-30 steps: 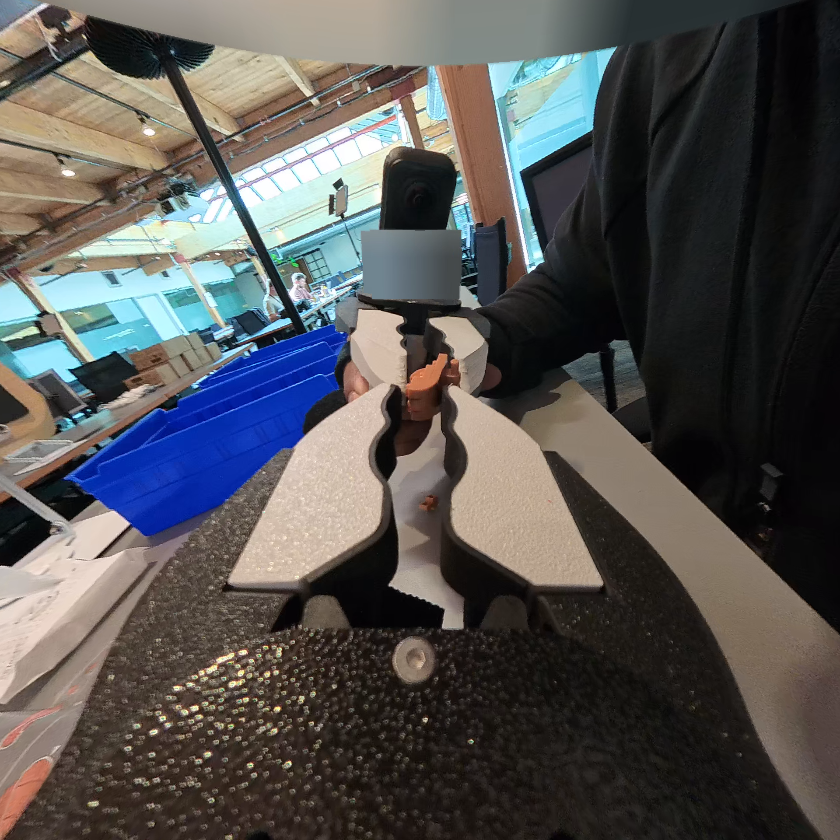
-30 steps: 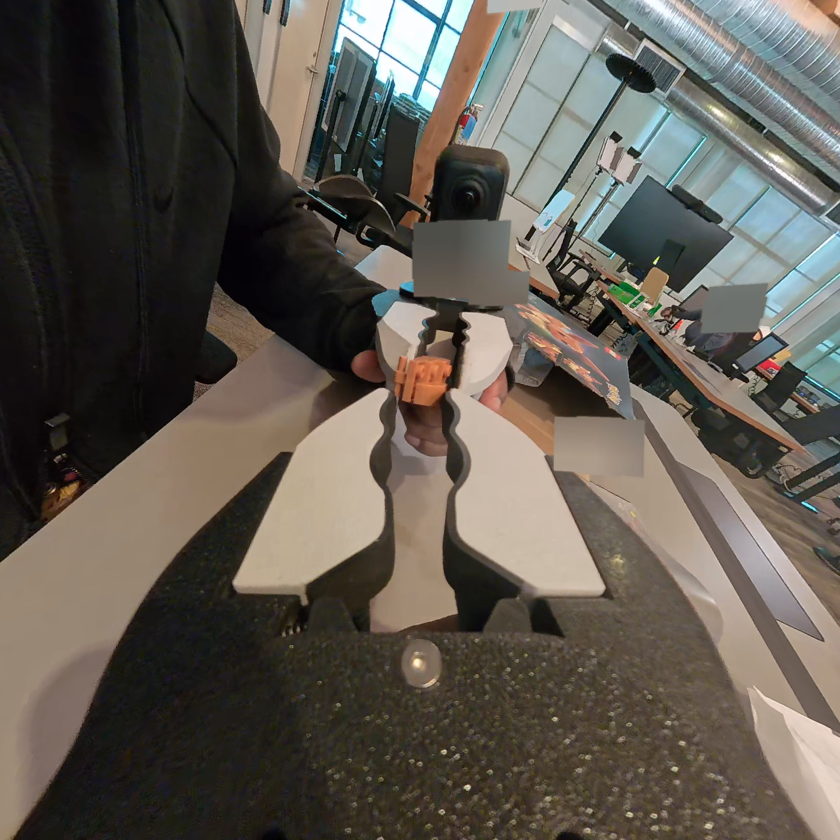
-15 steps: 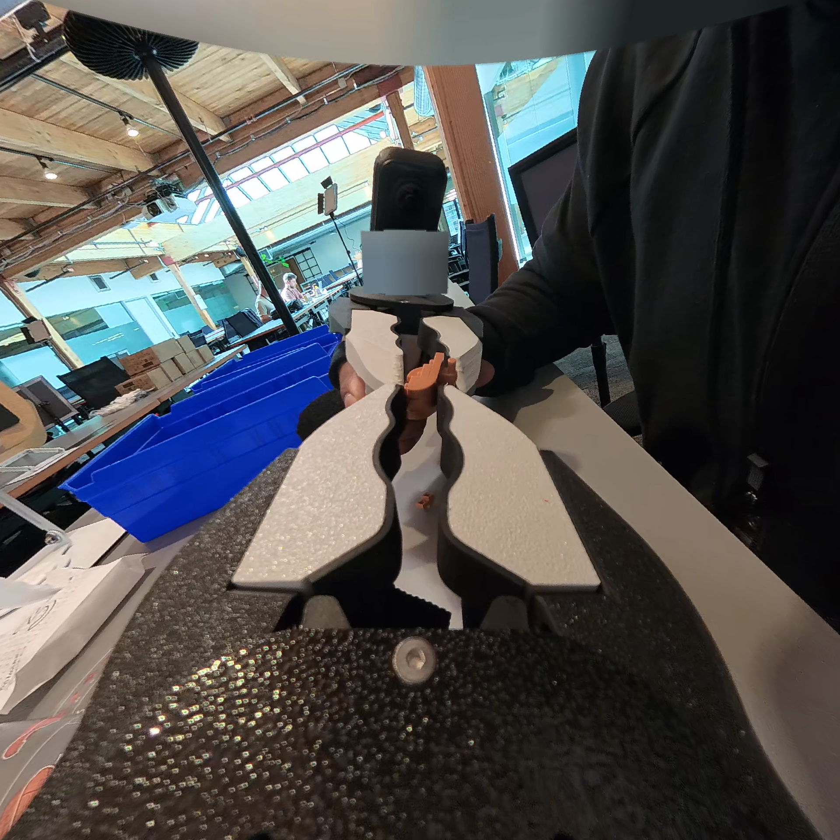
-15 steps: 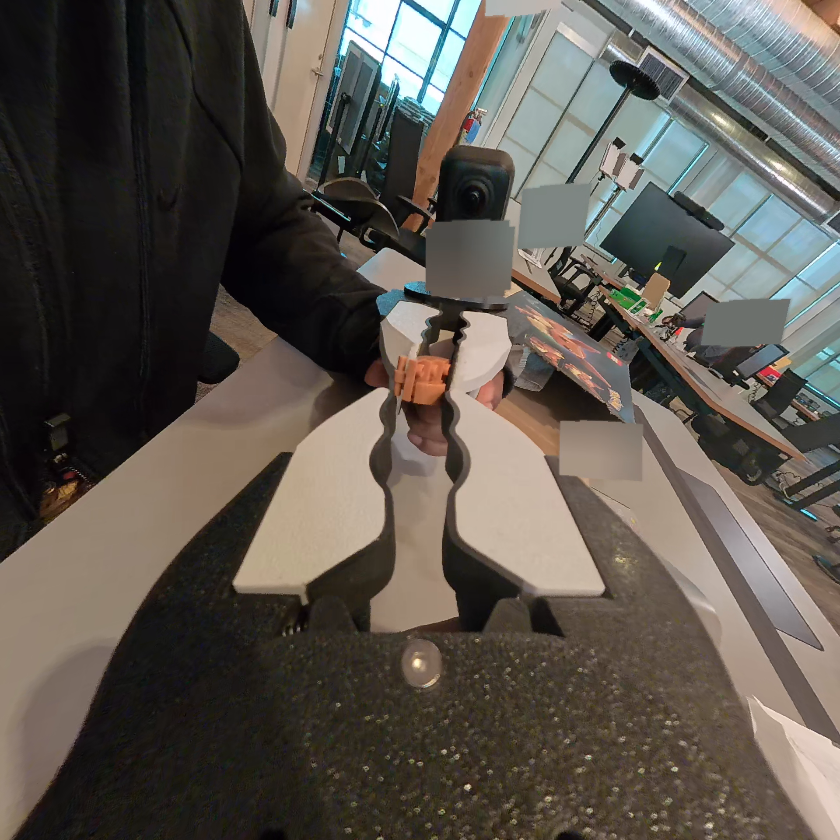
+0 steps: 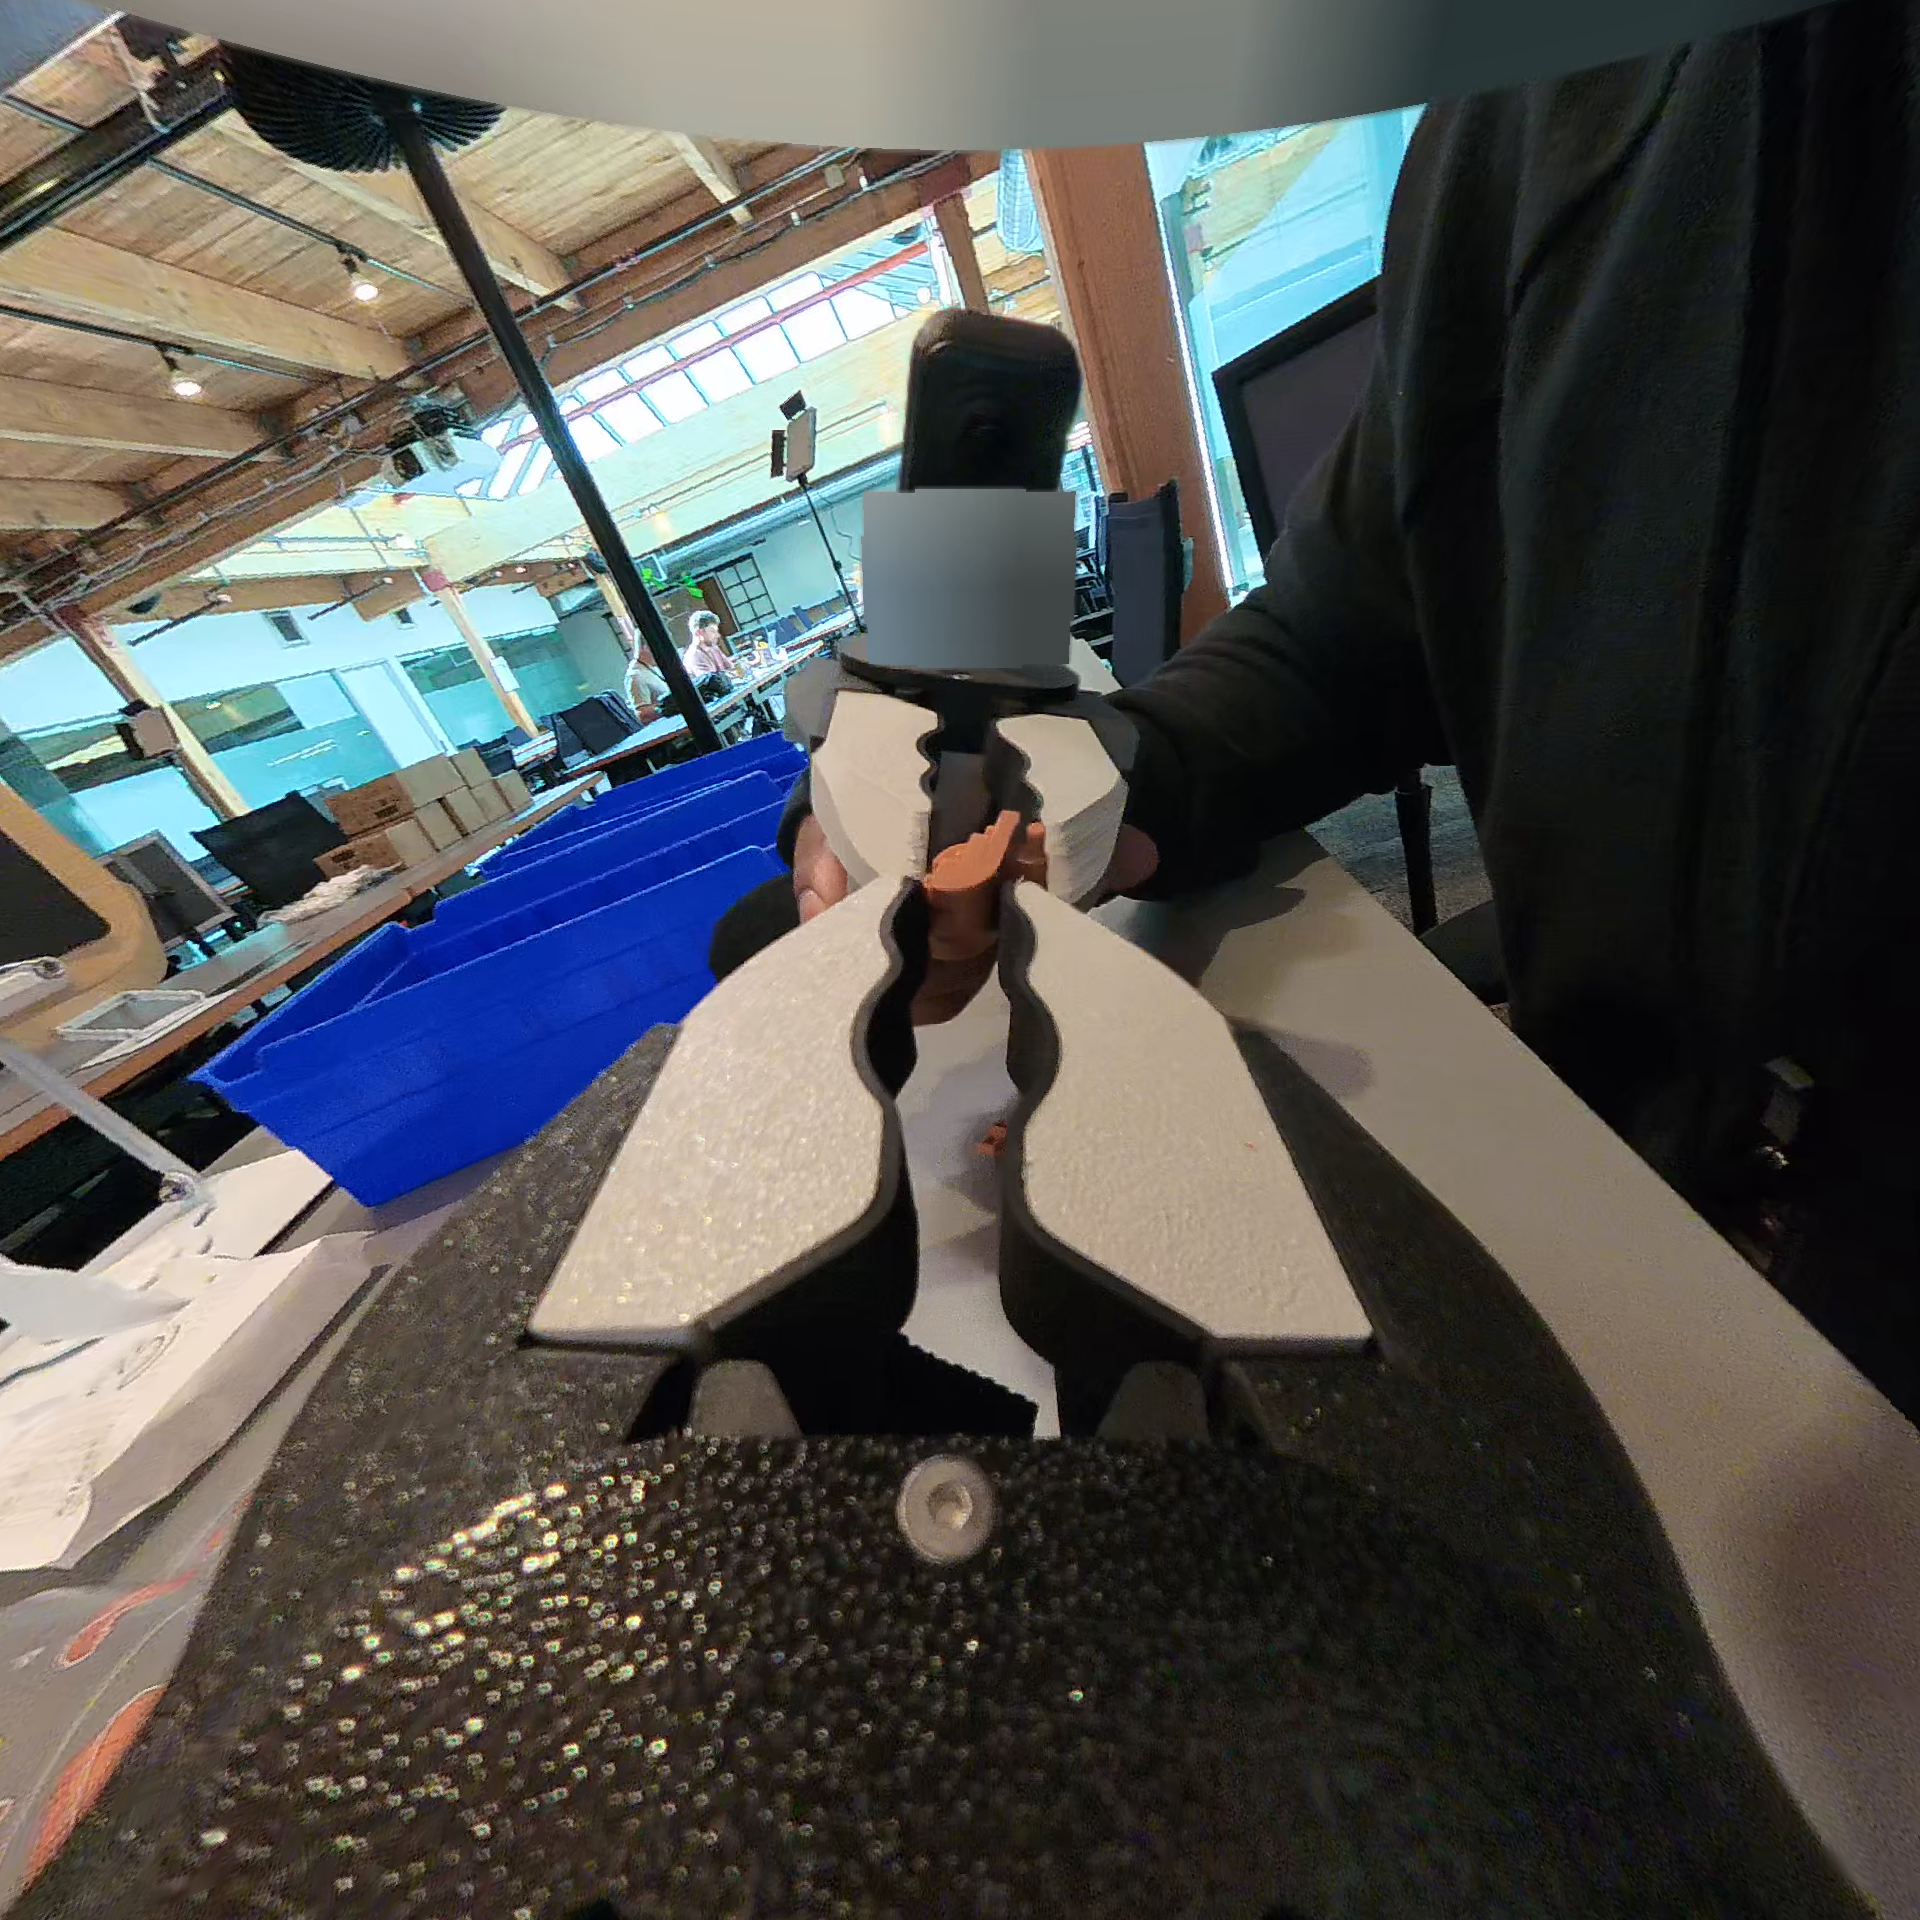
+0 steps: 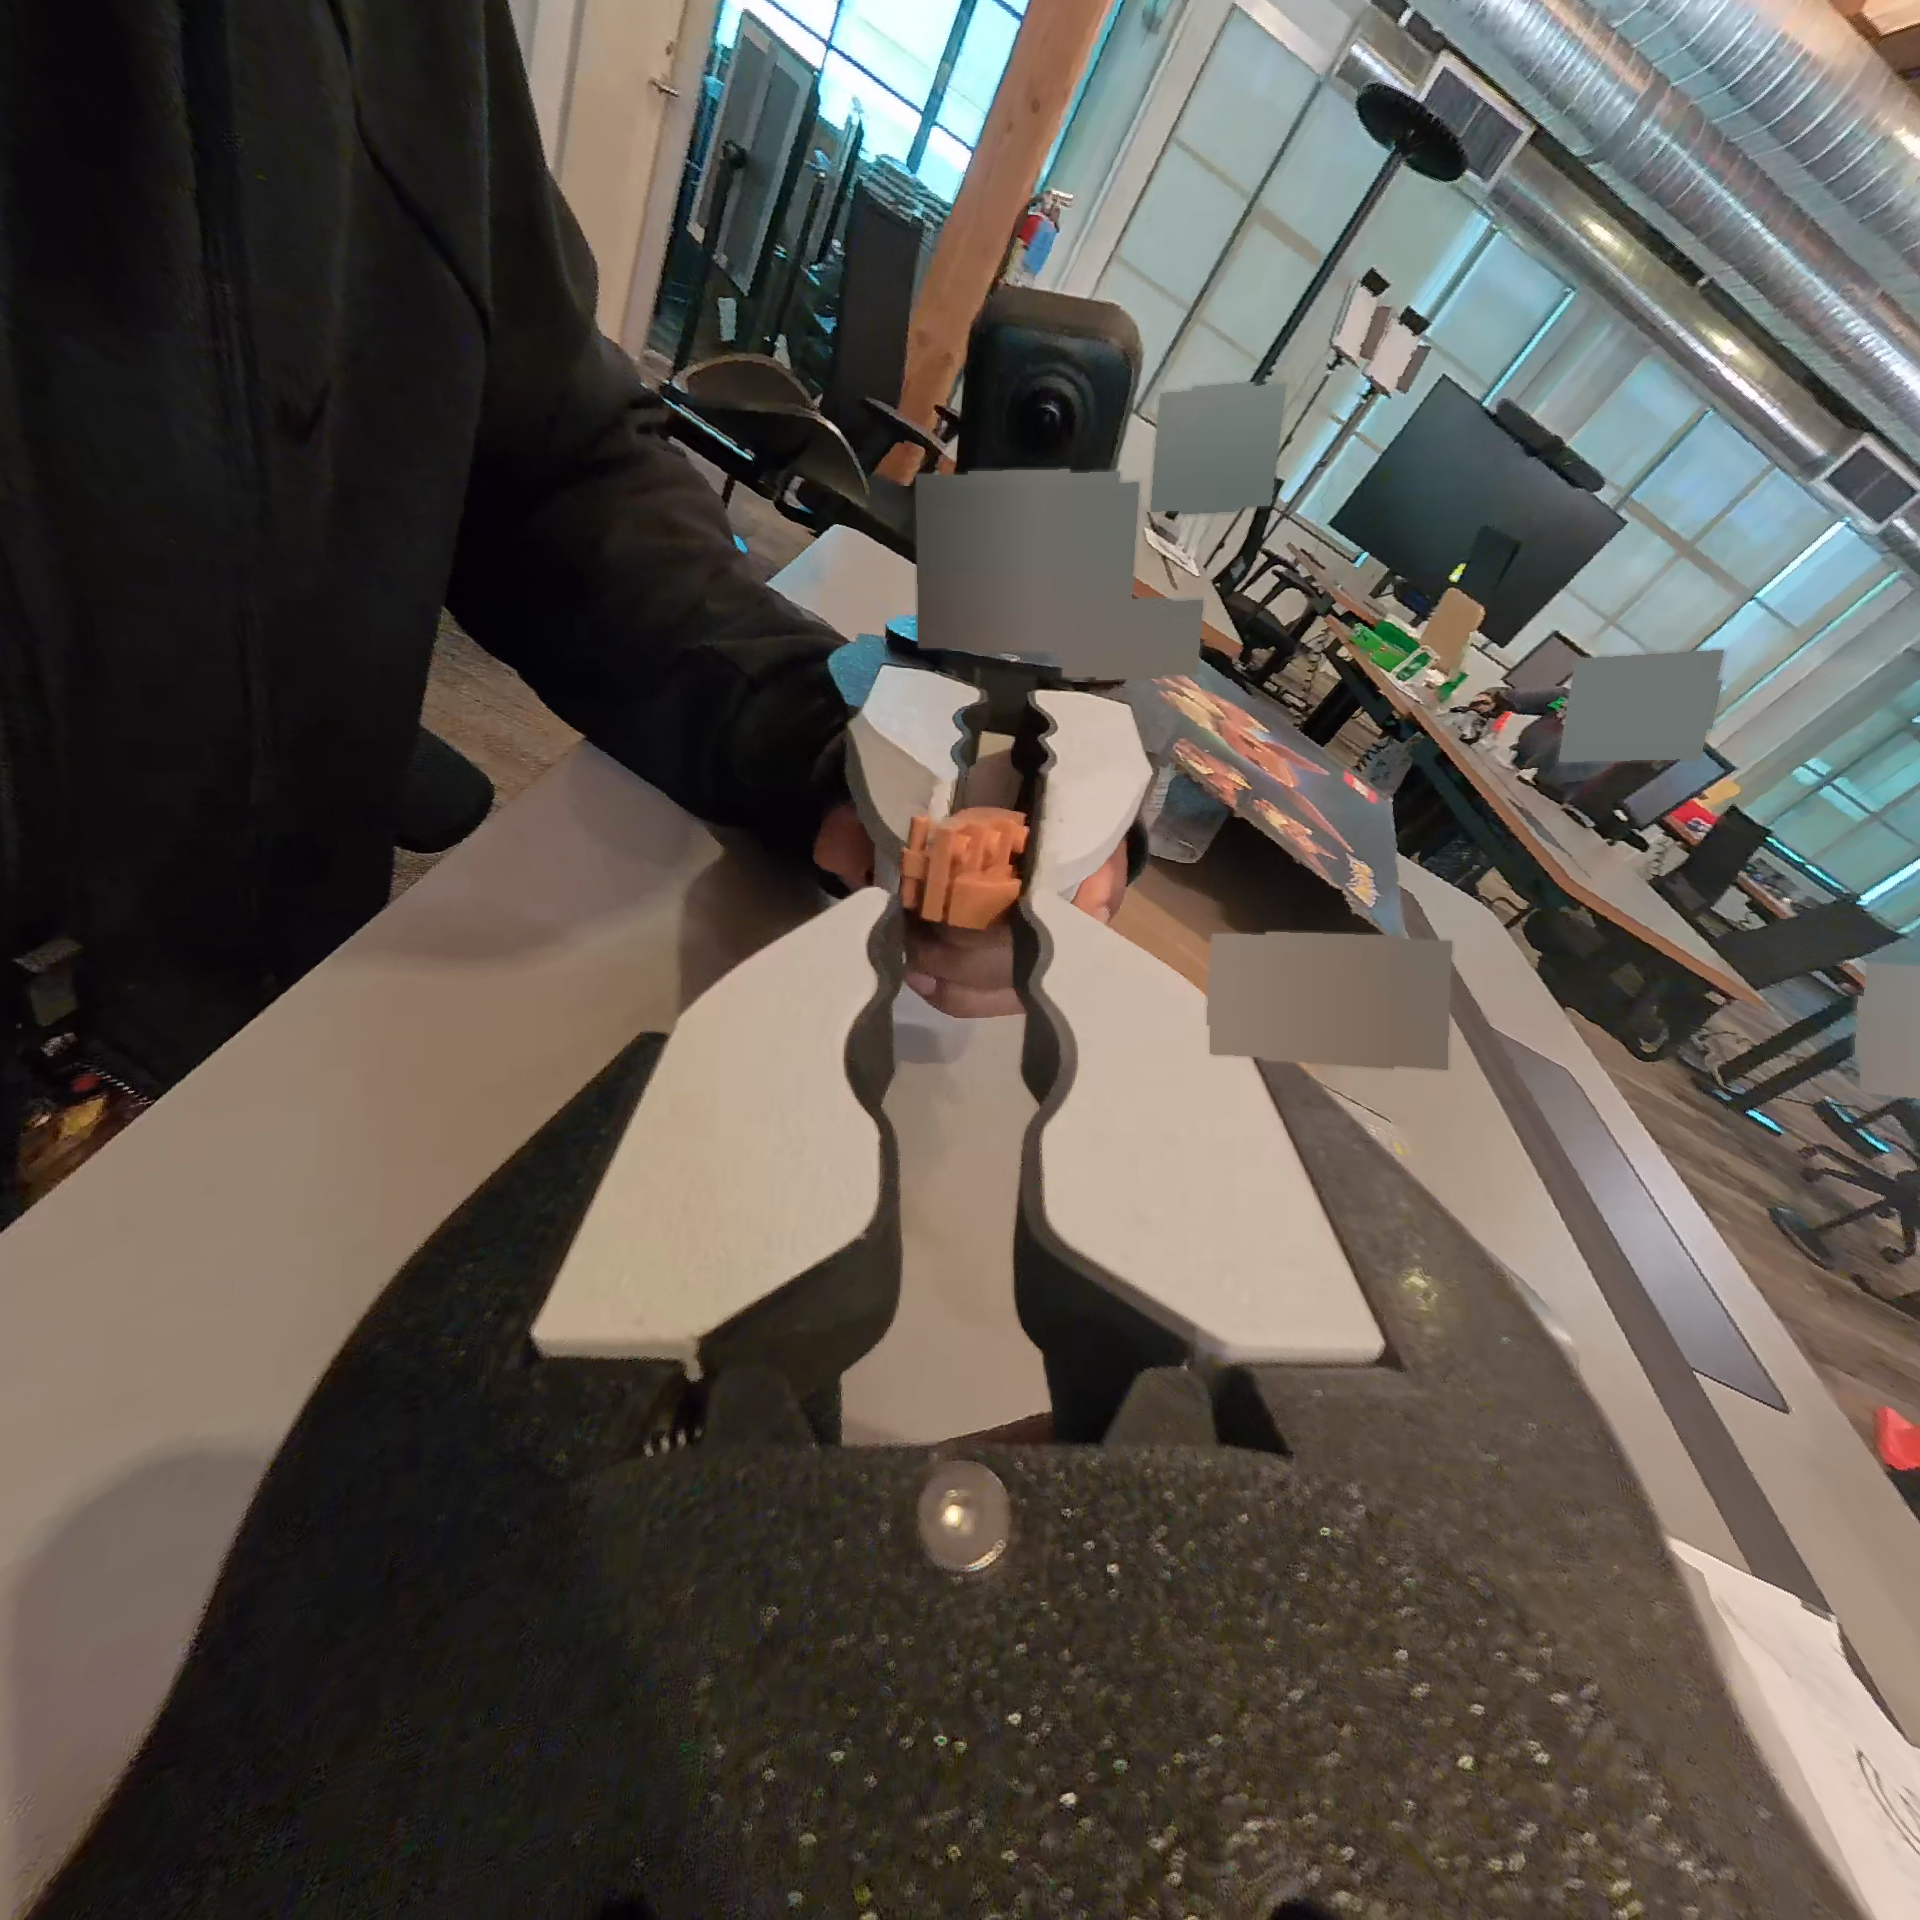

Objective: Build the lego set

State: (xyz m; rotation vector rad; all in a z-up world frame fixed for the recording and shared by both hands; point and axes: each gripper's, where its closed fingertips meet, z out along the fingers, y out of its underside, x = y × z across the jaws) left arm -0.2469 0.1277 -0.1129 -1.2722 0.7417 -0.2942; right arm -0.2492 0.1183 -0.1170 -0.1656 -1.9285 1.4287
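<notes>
We hold both grippers tip to tip above the desk (image 5: 1455, 1195), the left gripper (image 5: 961, 914) and right gripper (image 6: 961, 914) each pinching the small orange lego assembly (image 6: 961, 868) between them, with a printed lego box (image 6: 1278, 790) lying toward the desk's far edge.

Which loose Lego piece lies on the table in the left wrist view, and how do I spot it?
Start at the grey table beside the blue bins. Look down through the gap between the left tool's white fingers: a tiny orange-brown piece lies on the table. Unlike the orange assembly clamped at the tips, it lies alone, untouched.
</notes>
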